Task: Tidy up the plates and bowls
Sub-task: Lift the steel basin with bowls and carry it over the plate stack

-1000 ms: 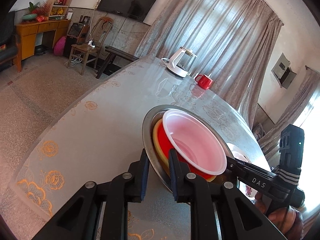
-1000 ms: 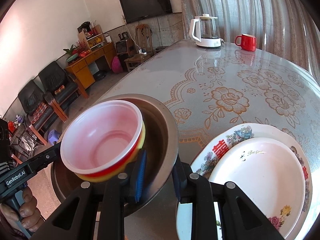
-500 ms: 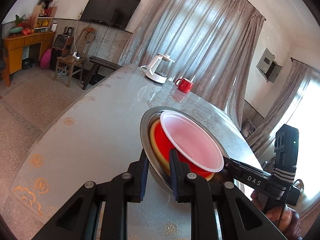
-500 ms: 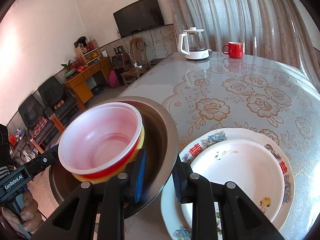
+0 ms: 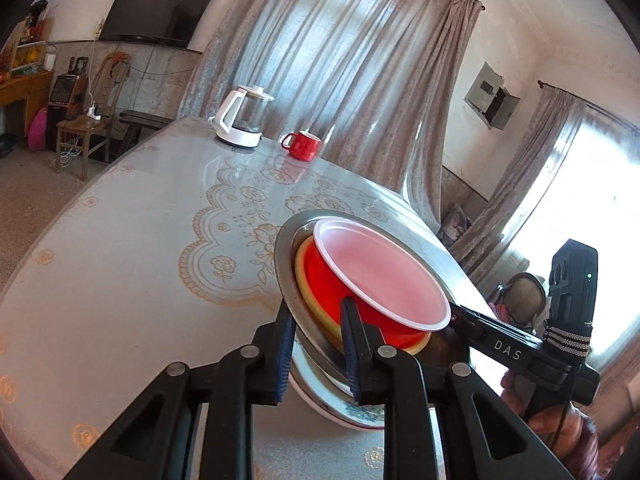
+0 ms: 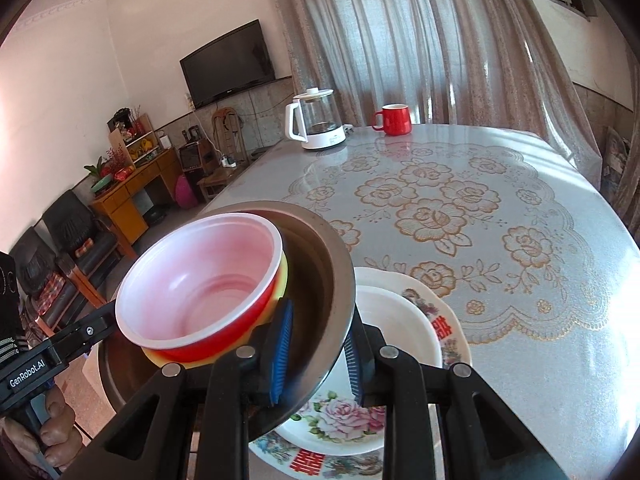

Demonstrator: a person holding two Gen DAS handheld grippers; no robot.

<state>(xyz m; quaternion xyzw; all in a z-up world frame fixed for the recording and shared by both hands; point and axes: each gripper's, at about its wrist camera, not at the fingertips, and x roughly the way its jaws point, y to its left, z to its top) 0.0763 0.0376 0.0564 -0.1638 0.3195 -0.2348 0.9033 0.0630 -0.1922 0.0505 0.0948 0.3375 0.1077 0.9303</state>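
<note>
A steel basin hangs tilted above the table, holding a red bowl with a pale inside nested in a yellow bowl. My left gripper clamps the basin's near rim and its jaws are opening slightly. My right gripper is shut on the opposite rim. The basin overlaps a flowered plate that carries a white plate. Whether the basin touches them I cannot tell.
A glass kettle and a red mug stand at the table's far end. The lace-patterned tablecloth lies between. The table edge drops to the floor on the left, towards chairs and a wooden cabinet.
Both grippers have carried the basin and its bowls up and across, so it now covers part of the plates. The gap between the left jaws looks a little wider.
</note>
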